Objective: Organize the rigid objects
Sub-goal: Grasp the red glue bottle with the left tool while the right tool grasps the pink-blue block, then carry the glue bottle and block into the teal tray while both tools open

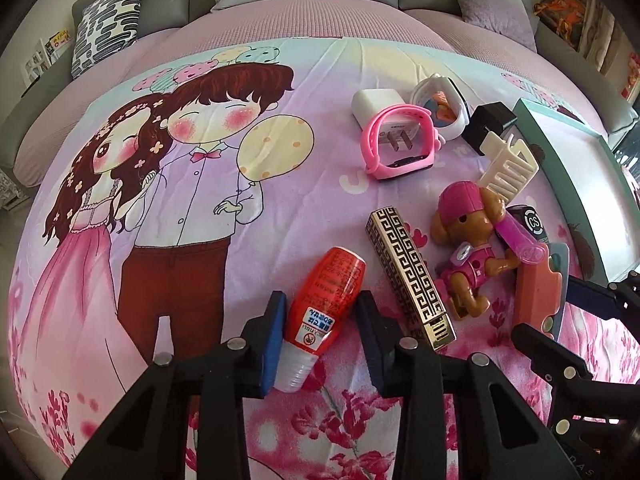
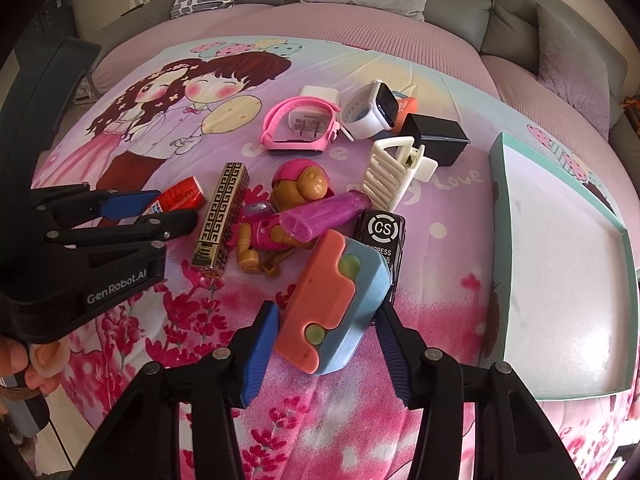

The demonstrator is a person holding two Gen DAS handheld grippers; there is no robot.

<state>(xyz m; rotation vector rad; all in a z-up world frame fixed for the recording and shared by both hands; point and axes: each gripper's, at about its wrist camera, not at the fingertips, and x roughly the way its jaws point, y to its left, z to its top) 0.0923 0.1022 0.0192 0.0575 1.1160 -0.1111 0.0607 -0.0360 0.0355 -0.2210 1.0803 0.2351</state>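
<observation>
A pile of small rigid objects lies on a cartoon-print bedspread. My left gripper (image 1: 322, 312) is open, its fingers on either side of a red bottle (image 1: 326, 286) with a clear cap; the bottle also shows in the right wrist view (image 2: 182, 196). My right gripper (image 2: 326, 328) is open around a pink and blue toy (image 2: 334, 304), its fingers close to the toy's sides. Beside them lie a gold patterned case (image 1: 410, 272), a toy dog (image 1: 470, 236), a black toy car (image 2: 382, 236) and a purple tube (image 2: 320, 216).
A shallow teal box lid (image 2: 624, 240) lies at the right. Farther back are a pink watch (image 2: 300, 128), a white charger (image 1: 378, 102), a white watch (image 2: 370, 110), a black box (image 2: 436, 136) and a cream comb (image 2: 388, 172). Cushions line the grey sofa (image 2: 400, 8) behind.
</observation>
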